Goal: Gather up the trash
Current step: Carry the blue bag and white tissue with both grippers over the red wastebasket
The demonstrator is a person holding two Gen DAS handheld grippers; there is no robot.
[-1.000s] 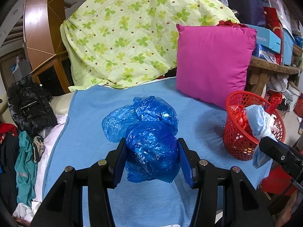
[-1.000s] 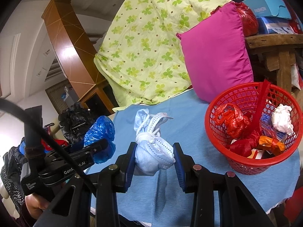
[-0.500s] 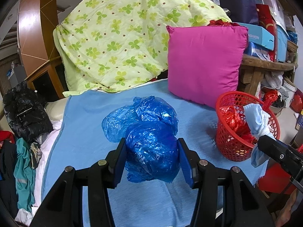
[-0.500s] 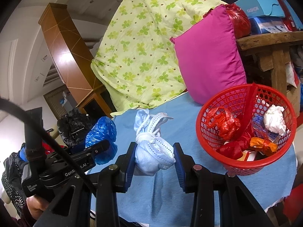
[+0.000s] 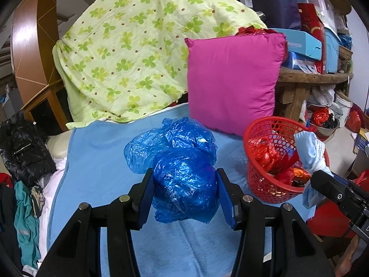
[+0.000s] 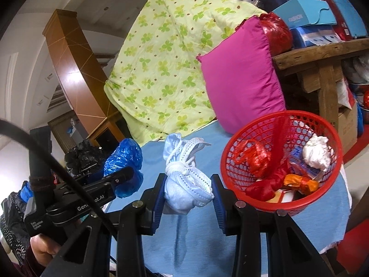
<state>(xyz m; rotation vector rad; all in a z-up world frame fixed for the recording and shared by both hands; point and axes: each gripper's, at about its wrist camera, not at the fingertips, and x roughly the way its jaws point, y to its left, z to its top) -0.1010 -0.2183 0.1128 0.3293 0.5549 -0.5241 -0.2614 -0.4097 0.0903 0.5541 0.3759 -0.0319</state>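
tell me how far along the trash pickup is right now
Done: the red mesh plastic basket already holds crumpled red wrappers, a white paper wad and an orange wrapper. In hand: the left gripper clamps a crumpled blue plastic bag; the right gripper clamps a knotted pale-blue face mask bundle. Left: dropping both into the basket. No other loose trash shows on the blue sheet.

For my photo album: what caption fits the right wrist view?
Fingers clamp a knotted face mask beside a red basket of trash.
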